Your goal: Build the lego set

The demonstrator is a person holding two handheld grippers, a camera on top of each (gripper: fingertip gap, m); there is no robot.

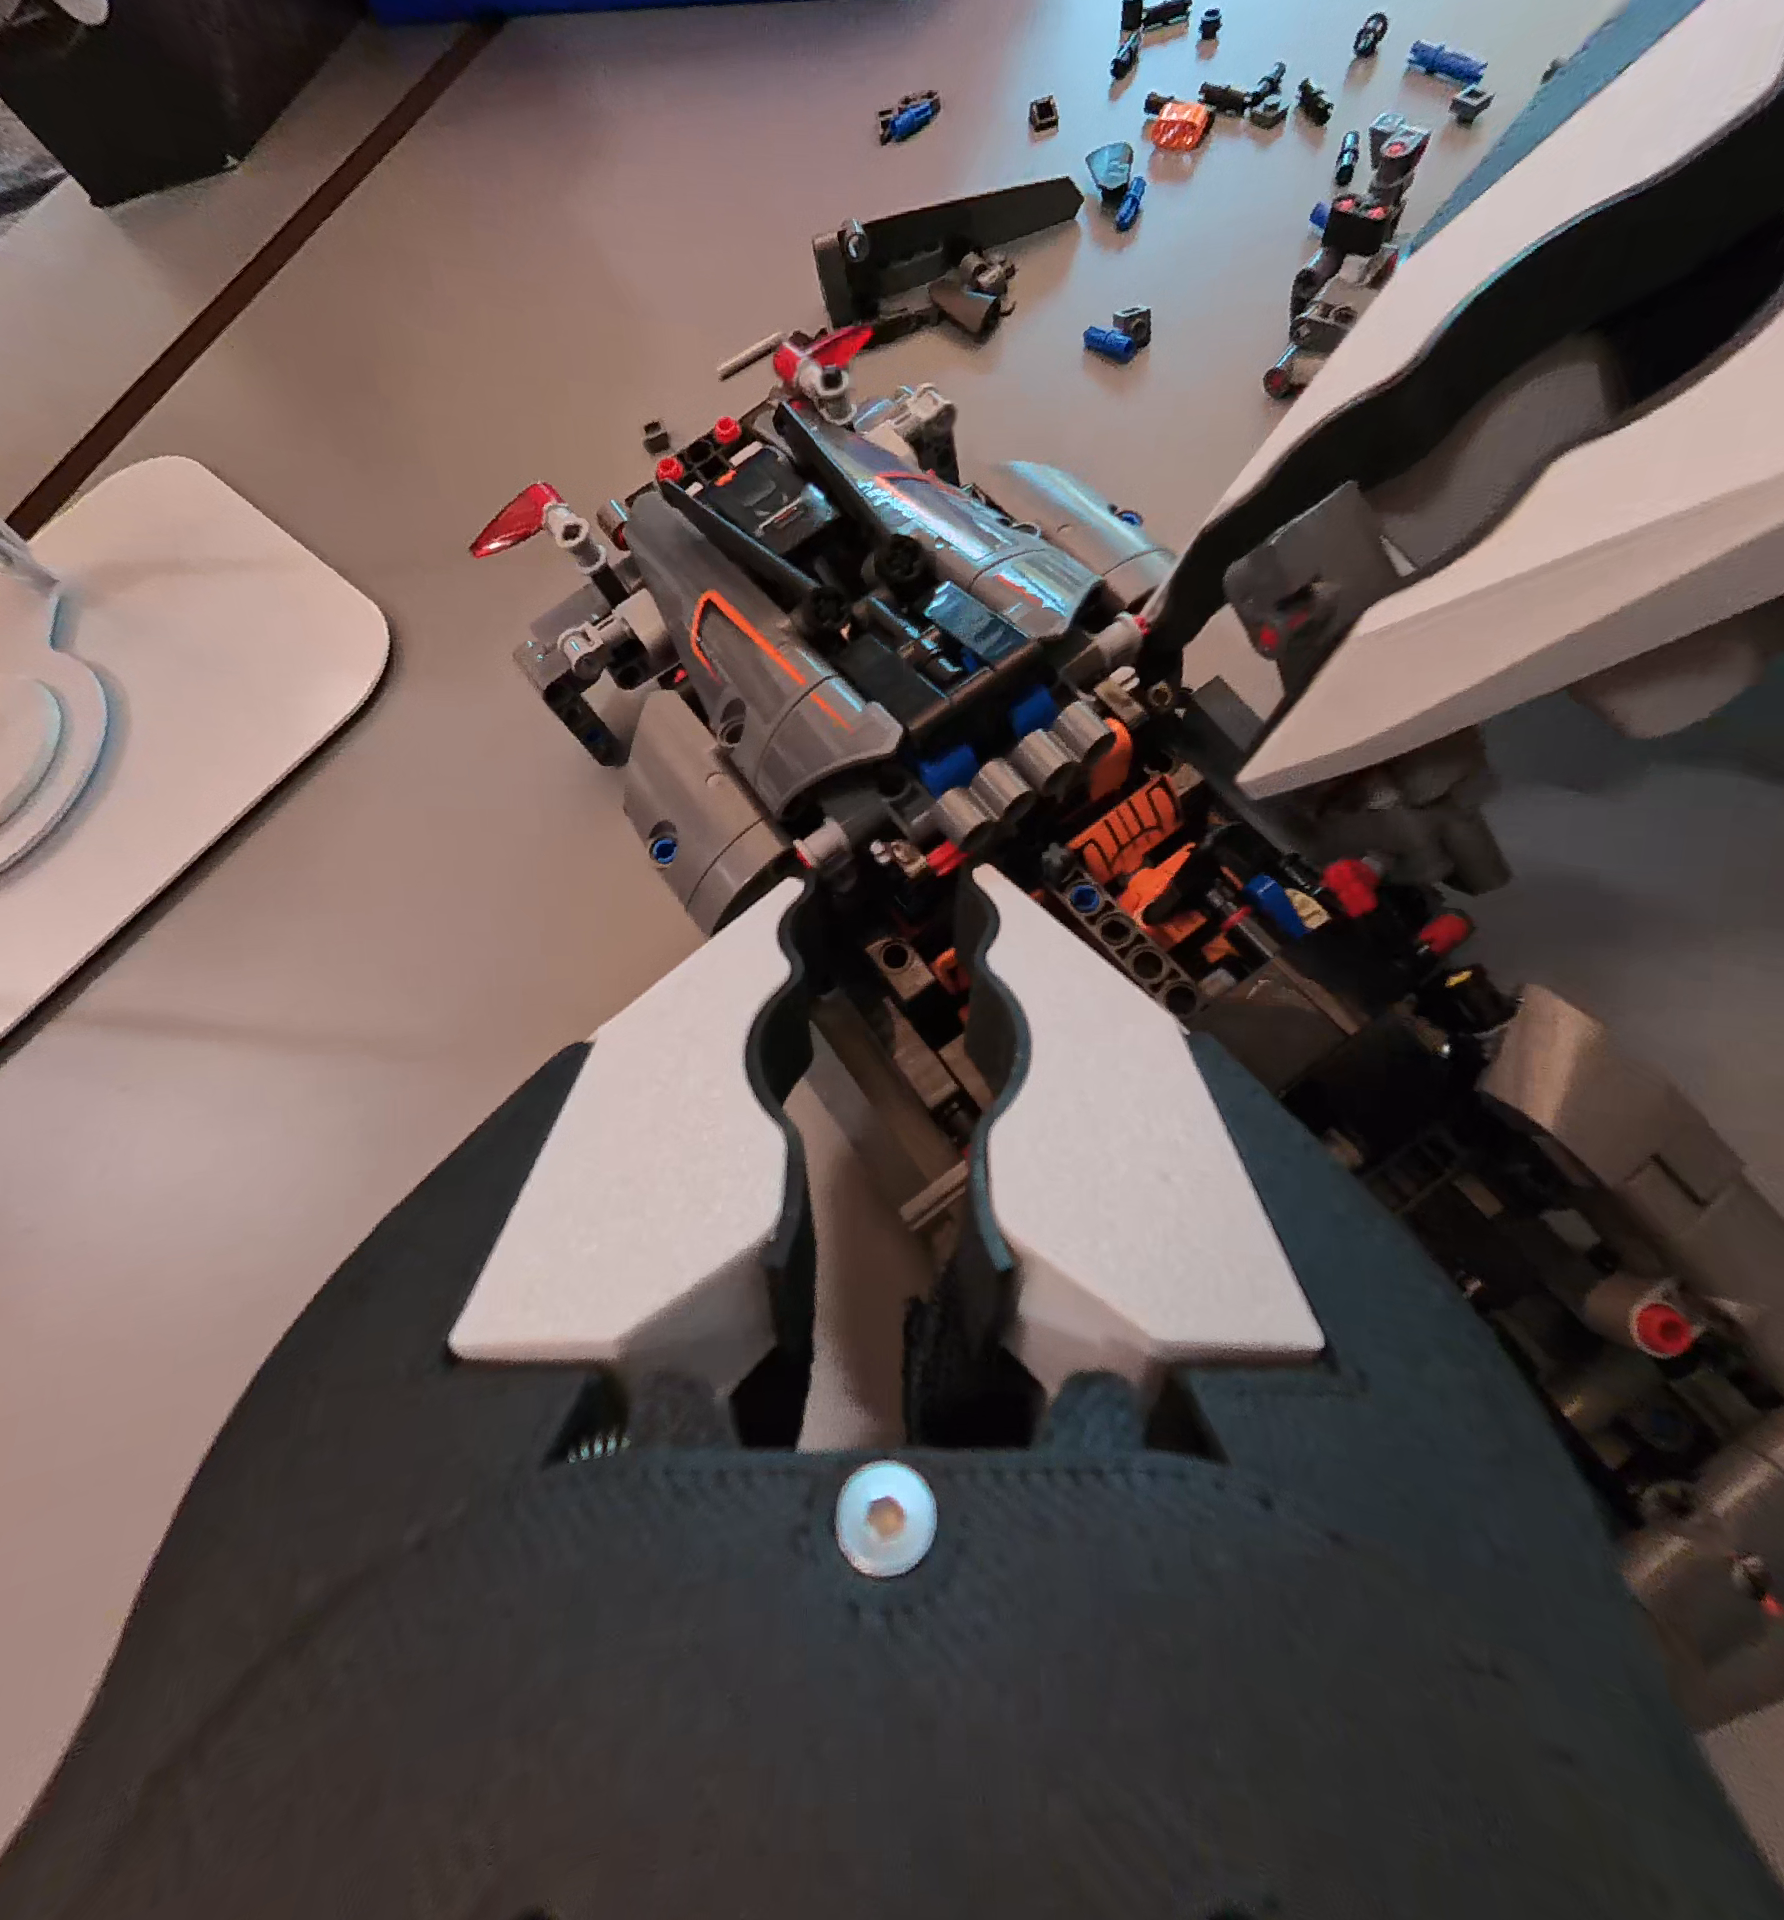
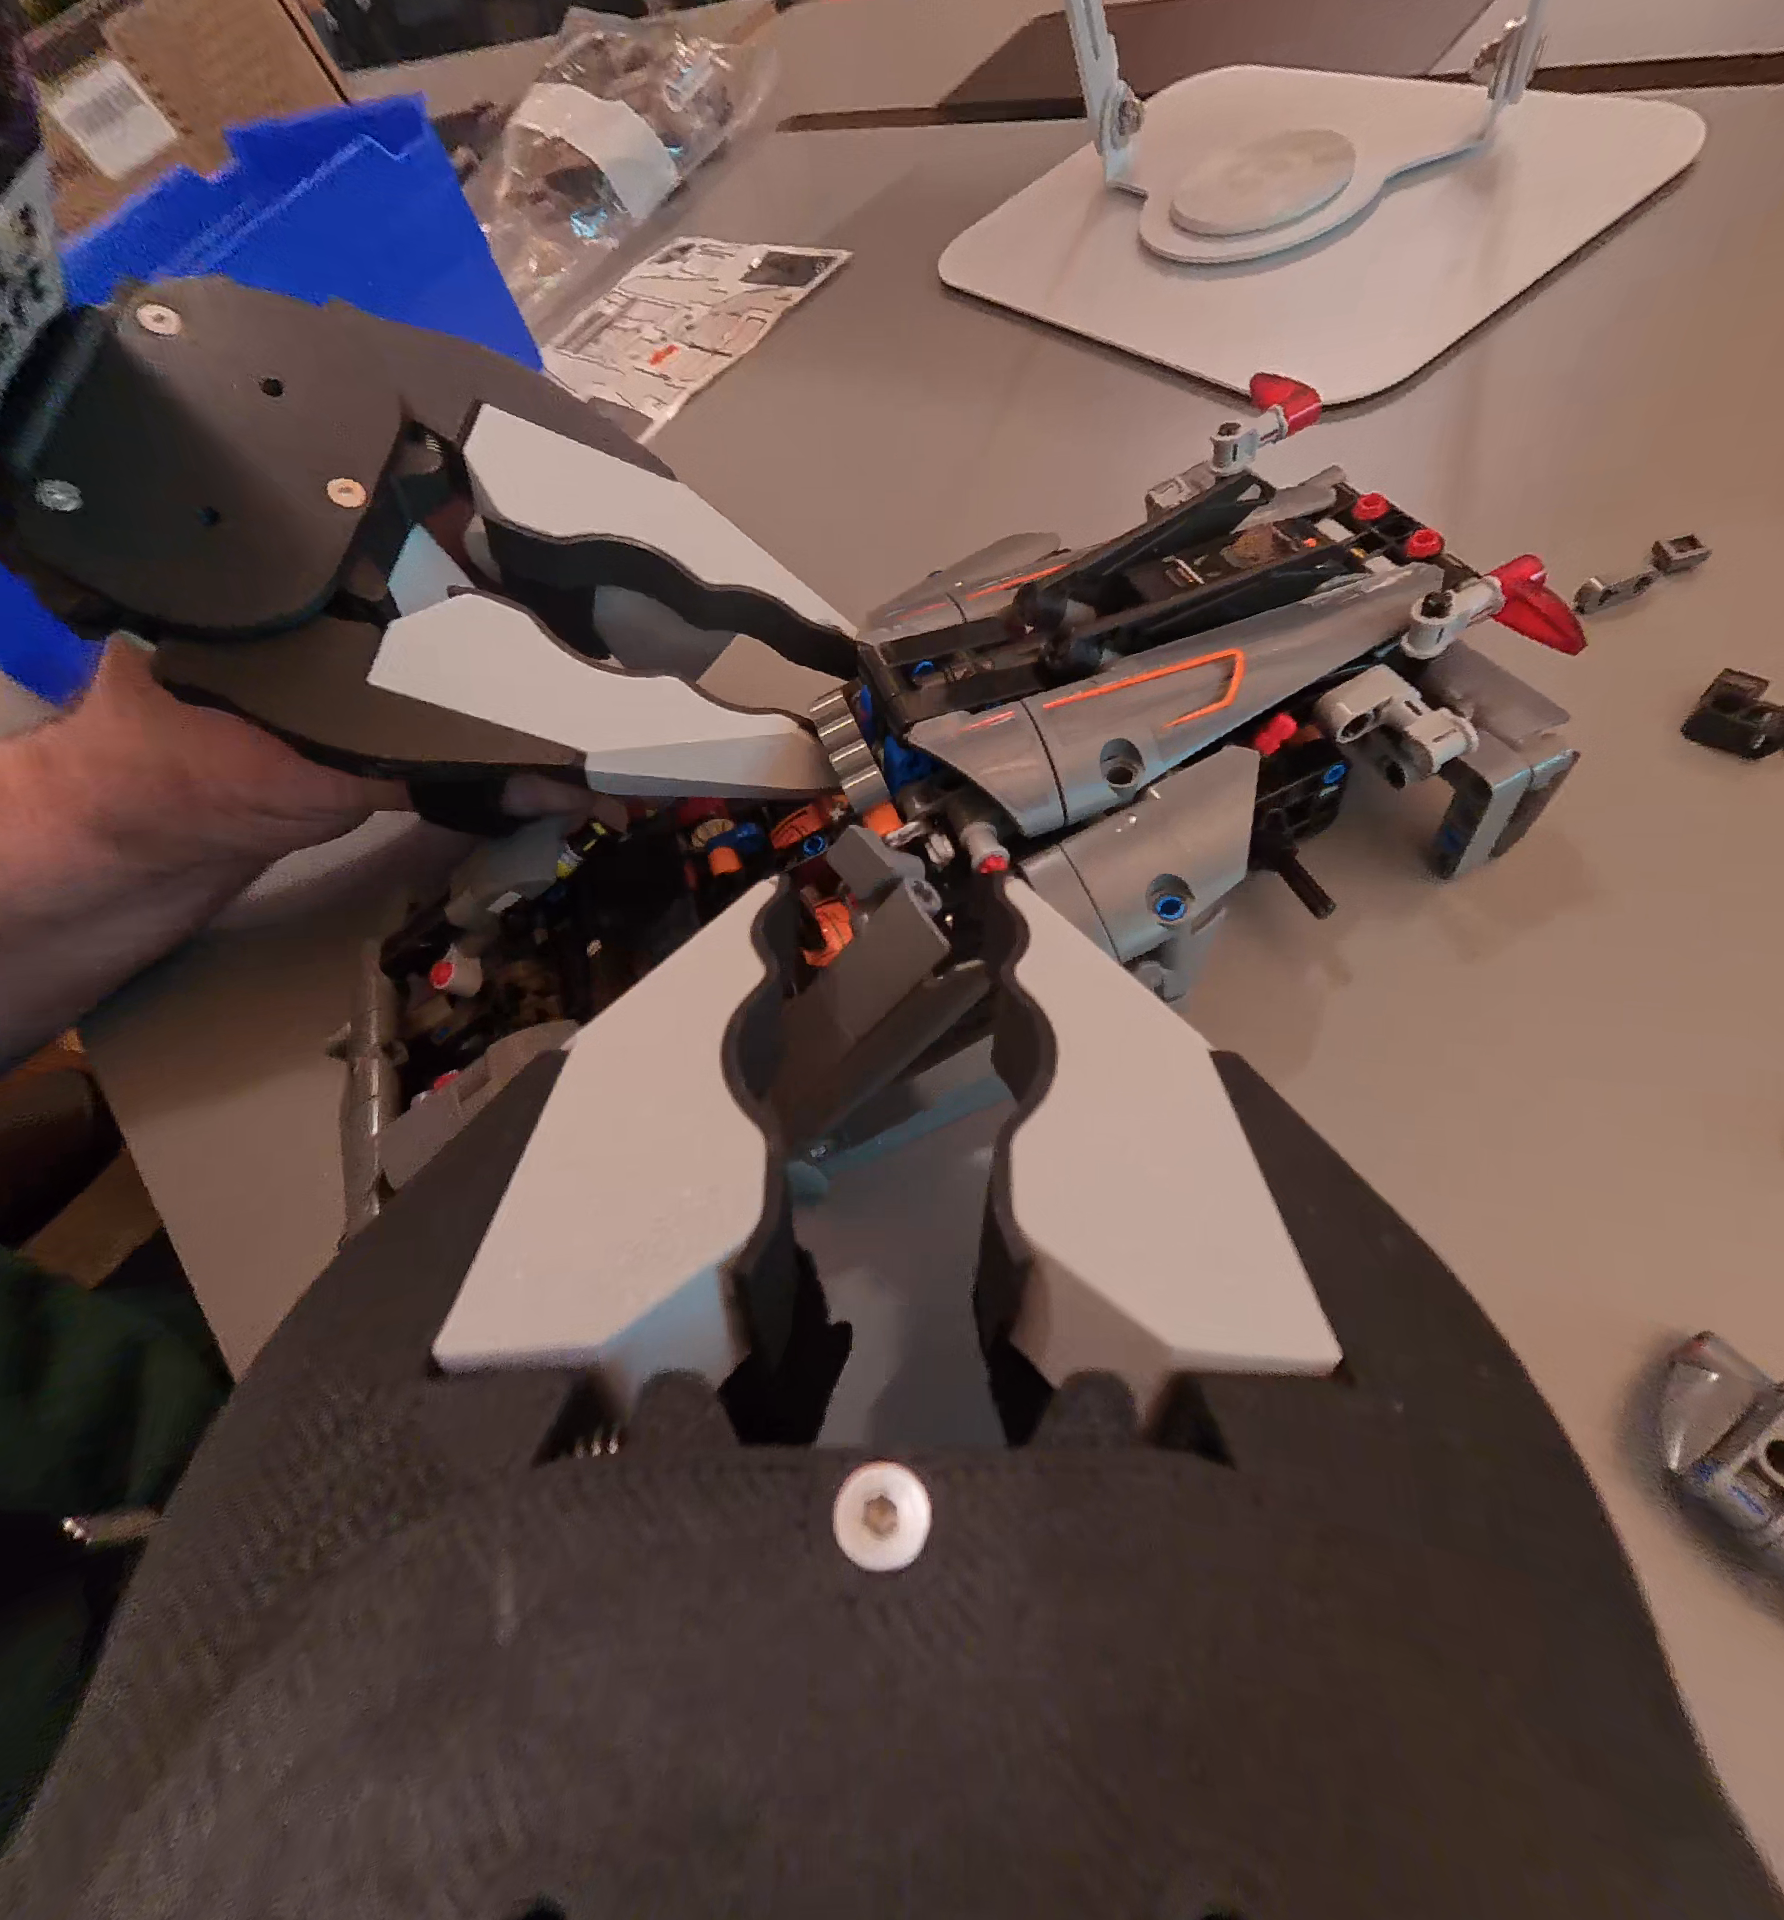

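Note:
A half-built grey Lego car (image 1: pixel 763 644) with orange stripes and red tips lies on the grey table. My left gripper (image 1: pixel 893 883) is shut on the car's dark frame near its middle. It also shows in the right wrist view (image 2: pixel 841 696), its tips pinched by the row of grey cylinders. My right gripper (image 2: pixel 893 883) is shut on a dark grey panel piece (image 2: pixel 867 966) and holds it against the car's (image 2: pixel 1127 707) side. In the left wrist view the right gripper (image 1: pixel 1210 696) comes in from the upper right with that piece (image 1: pixel 1293 592) between its fingers.
Loose small parts (image 1: pixel 1231 104) and a long dark panel (image 1: pixel 950 239) lie beyond the car. A white stand base (image 2: pixel 1335 208), an instruction sheet (image 2: pixel 701 301), a bag of parts (image 2: pixel 607 135) and a blue bin (image 2: pixel 327 208) stand around. A grey curved piece (image 2: pixel 1750 1444) lies at right. The gap from one gripper's tips to the other's is roughly 6 centimeters.

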